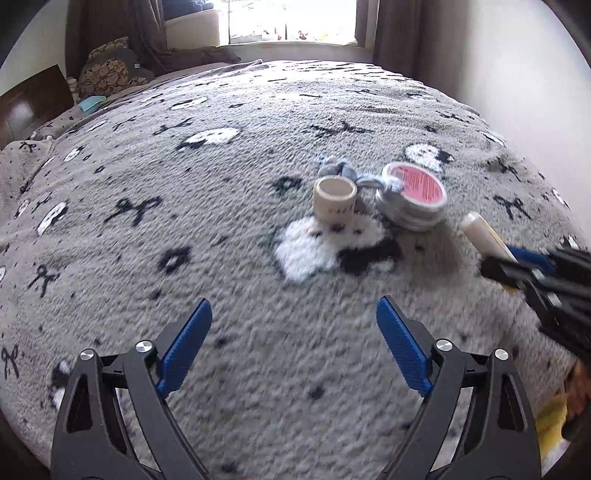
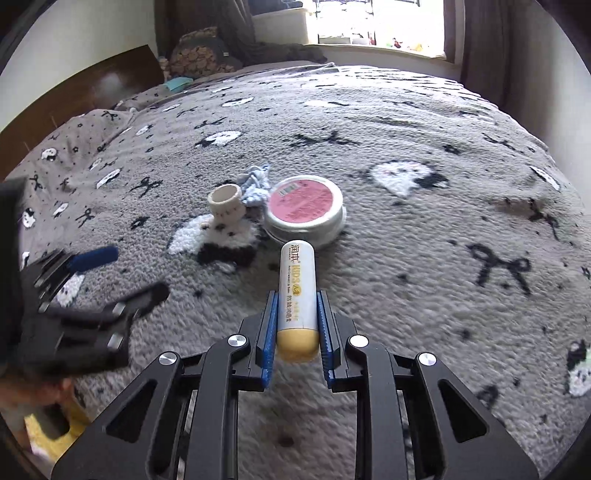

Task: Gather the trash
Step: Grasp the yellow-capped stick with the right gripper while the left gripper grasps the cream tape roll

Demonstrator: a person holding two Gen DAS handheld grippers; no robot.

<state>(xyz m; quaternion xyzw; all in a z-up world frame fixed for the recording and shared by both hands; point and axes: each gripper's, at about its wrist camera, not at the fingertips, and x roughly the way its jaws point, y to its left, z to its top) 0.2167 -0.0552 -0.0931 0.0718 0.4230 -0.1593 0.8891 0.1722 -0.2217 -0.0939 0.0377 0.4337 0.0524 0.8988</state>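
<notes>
My right gripper (image 2: 297, 299) is shut on a white tube with a yellow cap (image 2: 297, 291), which points away from me over the grey blanket; in the left wrist view the same tube (image 1: 484, 234) sticks out of that gripper (image 1: 517, 267) at the right edge. Beyond it sit a round tin with a pink label (image 2: 306, 209), a small beige cardboard roll (image 2: 226, 204) and a crumpled blue-white wad (image 2: 255, 184). My left gripper (image 1: 294, 314) is open above bare blanket, short of the cardboard roll (image 1: 334, 199), the round tin (image 1: 413, 194) and the wad (image 1: 334, 170).
A grey fleece blanket (image 1: 184, 221) with black bows and white shapes covers the bed. Pillows (image 1: 107, 70) and a wooden headboard (image 1: 29, 103) lie at the far left, a bright window (image 1: 291, 22) at the back. Something yellow (image 1: 550, 417) shows at the lower right.
</notes>
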